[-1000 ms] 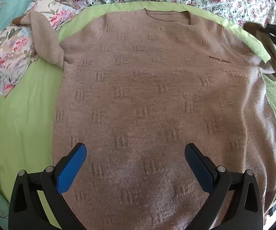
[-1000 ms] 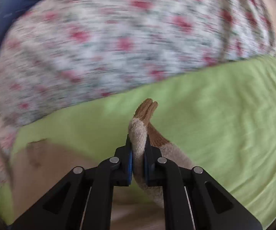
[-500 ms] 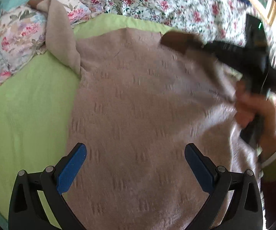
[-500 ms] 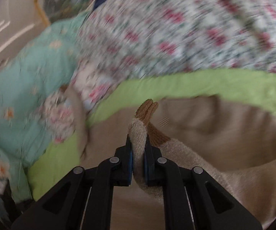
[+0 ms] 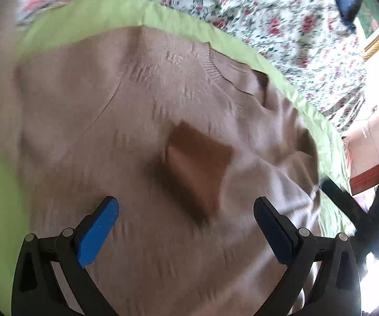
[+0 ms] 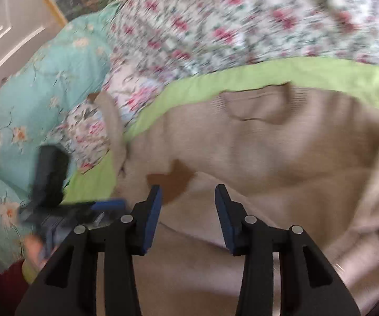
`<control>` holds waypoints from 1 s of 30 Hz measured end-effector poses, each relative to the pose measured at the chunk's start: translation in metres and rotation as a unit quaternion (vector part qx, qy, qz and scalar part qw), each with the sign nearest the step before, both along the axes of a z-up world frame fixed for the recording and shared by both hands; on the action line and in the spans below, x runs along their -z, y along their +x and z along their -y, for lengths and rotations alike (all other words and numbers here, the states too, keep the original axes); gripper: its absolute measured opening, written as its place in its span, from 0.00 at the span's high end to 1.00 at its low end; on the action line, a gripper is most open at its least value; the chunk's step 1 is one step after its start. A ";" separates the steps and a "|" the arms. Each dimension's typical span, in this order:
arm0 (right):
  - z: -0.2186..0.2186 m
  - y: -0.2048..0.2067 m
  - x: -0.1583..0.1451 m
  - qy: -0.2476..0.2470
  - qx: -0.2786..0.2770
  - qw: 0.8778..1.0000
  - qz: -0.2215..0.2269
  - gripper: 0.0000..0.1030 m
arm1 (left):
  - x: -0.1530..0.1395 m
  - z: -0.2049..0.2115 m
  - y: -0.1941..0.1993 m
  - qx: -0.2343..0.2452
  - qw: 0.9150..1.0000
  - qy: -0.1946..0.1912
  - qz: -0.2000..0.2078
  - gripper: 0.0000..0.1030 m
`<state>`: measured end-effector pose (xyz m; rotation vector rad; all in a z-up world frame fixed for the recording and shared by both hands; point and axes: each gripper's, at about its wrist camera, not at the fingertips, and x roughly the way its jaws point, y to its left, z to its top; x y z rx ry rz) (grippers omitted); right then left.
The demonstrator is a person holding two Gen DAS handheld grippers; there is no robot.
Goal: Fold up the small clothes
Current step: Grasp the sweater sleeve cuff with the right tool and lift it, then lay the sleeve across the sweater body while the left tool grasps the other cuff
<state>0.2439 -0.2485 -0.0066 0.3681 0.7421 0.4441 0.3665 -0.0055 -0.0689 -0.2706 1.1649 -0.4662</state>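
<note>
Beige knit sweater [image 5: 110, 131] lies spread on the lime-green sheet [image 5: 2, 184], one sleeve with its brown cuff [image 5: 200, 163] folded across the chest; left gripper [image 5: 186, 226] hovers wide open above it, holding nothing; right gripper [image 6: 186, 210] is opening, nothing between its pads; floral quilt [image 6: 242, 26] and turquoise bedding [image 6: 31, 92] bound the far edge.
</note>
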 end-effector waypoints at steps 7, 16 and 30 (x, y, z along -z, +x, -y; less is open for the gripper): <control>0.069 -0.053 -0.007 0.025 0.093 0.995 0.001 0.56 | 0.007 0.045 0.032 0.077 0.997 0.003 0.018 0.42; 0.129 -0.067 -0.005 0.002 0.200 0.980 -0.015 0.56 | -0.020 -0.024 0.019 -0.077 0.993 0.006 0.086 0.96; 0.160 0.039 0.059 -0.020 0.200 0.970 -0.135 0.38 | -0.001 -0.037 0.016 -0.098 0.994 -0.011 0.052 0.95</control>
